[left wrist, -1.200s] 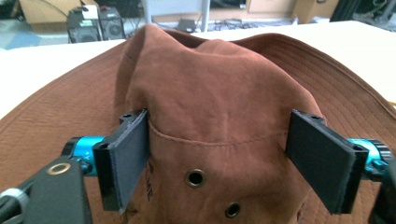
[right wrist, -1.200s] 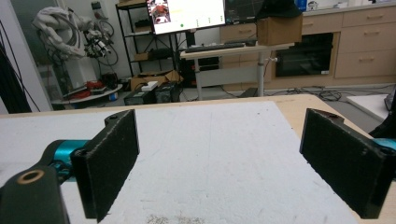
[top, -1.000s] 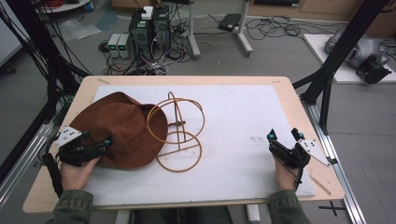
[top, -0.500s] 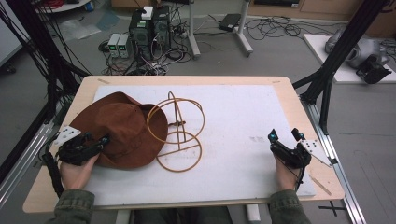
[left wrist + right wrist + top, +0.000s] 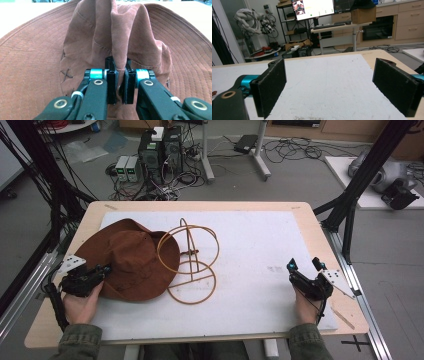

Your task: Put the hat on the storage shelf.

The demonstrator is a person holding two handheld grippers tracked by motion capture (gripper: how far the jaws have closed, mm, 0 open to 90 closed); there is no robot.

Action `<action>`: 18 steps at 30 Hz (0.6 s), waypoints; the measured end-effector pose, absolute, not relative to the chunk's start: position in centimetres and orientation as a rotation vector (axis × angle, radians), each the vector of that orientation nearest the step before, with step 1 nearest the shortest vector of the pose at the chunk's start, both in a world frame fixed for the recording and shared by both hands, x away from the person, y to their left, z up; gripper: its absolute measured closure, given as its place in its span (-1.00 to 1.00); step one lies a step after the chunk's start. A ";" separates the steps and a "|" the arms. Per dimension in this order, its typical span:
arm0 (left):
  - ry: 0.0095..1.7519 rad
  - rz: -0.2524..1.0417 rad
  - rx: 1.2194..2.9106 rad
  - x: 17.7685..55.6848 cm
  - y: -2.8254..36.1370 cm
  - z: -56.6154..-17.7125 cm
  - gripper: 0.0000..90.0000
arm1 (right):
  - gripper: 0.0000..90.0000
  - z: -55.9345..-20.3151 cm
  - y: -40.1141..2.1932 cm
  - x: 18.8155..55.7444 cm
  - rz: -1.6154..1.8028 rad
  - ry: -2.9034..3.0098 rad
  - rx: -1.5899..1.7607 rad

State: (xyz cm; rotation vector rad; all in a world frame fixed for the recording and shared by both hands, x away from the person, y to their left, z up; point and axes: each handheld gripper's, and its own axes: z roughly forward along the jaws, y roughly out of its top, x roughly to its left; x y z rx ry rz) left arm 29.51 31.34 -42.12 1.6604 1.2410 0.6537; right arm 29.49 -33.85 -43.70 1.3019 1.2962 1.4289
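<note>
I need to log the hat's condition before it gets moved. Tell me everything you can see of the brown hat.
The brown hat is a soft, wide-brimmed fabric hat with ringed stitching on the brim and small cross-stitches on the crown. It lies on the white mat at the table's left, its crown slumped and creased. Its brim edge overlaps the wire hat stand beside it. The left gripper has just closed, pinching a fold of the crown fabric between its jaws.

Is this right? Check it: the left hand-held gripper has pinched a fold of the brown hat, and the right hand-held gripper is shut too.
Not quite. The left hand-held gripper does pinch a fold of the brown hat, but the right hand-held gripper stands open with nothing between its jaws, as the right gripper view shows.
</note>
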 end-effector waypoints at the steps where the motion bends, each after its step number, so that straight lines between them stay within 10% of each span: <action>1: 1.206 0.702 1.686 29.4 31.1 -42.2 0.89 | -0.75 -43.7 -33.8 29.5 1.429 1.296 1.303; 18: 1.180 0.763 1.596 28.5 31.3 -42.7 0.93 | -0.75 -43.7 -34.0 29.5 1.433 1.294 1.301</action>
